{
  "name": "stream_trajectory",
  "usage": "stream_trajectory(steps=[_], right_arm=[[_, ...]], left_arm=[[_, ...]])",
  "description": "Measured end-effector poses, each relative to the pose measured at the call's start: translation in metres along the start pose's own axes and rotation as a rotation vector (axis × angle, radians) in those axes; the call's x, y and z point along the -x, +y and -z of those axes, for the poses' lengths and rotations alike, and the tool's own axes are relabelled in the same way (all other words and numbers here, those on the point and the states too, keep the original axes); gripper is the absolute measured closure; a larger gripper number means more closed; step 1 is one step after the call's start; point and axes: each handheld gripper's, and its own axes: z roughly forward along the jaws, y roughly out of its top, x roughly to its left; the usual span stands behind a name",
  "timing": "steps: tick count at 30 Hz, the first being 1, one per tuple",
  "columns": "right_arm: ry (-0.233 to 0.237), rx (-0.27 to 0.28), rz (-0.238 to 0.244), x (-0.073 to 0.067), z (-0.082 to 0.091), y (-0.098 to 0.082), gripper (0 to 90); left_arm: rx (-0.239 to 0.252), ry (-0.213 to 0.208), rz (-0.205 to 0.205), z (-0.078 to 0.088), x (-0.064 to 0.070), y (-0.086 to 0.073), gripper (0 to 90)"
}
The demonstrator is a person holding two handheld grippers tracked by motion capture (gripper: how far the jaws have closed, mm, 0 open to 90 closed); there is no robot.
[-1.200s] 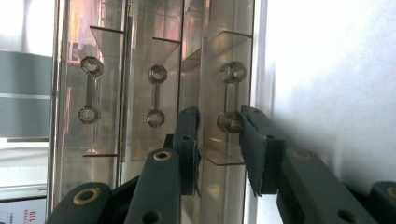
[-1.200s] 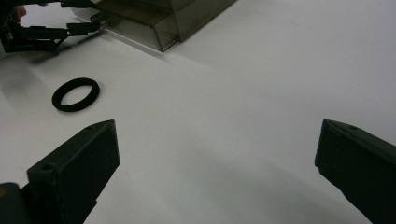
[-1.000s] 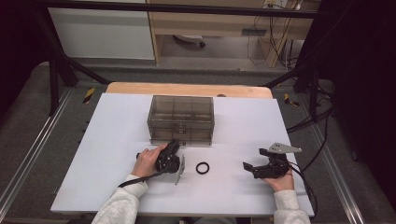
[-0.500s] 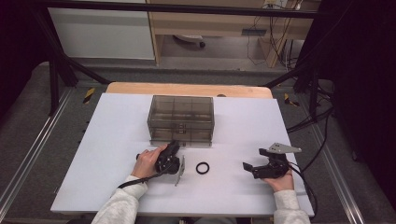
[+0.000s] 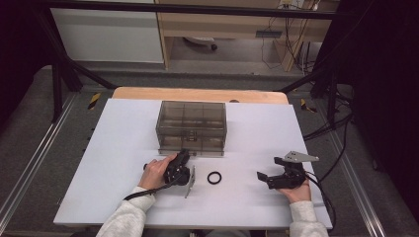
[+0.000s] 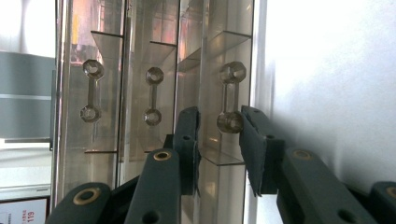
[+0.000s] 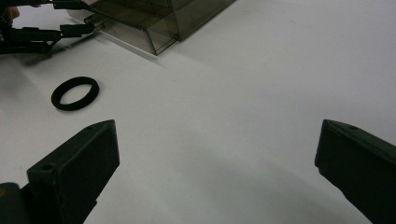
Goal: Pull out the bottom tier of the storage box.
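A smoky clear drawer cabinet (image 5: 191, 126) stands at the middle of the white table (image 5: 99, 163). My left gripper (image 5: 185, 154) points at its front. In the left gripper view the jaws straddle the lower knob of one drawer handle (image 6: 231, 95). The right jaw touches the knob and a thin gap is left at the other jaw, so my left gripper (image 6: 219, 116) is open. A black ring (image 5: 214, 177) lies flat between the two hands. My right gripper (image 5: 268, 168) rests on the table to the right, wide open and holding nothing. The right gripper view shows the ring (image 7: 74, 93) ahead of its jaws, to the left.
Two more drawer handles (image 6: 91, 93) show through the cabinet front. The cabinet's corner (image 7: 154, 28) and my left gripper (image 7: 91, 17) sit at the far top left of the right gripper view. A wooden strip (image 5: 197, 94) borders the table's far edge. Cables (image 5: 326, 128) hang off the right side.
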Motion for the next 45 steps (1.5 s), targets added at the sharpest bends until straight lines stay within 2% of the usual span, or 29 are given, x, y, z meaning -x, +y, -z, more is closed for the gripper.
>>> stream_trajectory(steps=[45], right_arm=[[-0.002,-0.001,0.002,0.000,0.000,0.000,0.4]], left_arm=[[0.014,-0.001,-0.003,0.010,0.004,0.001,68.1]])
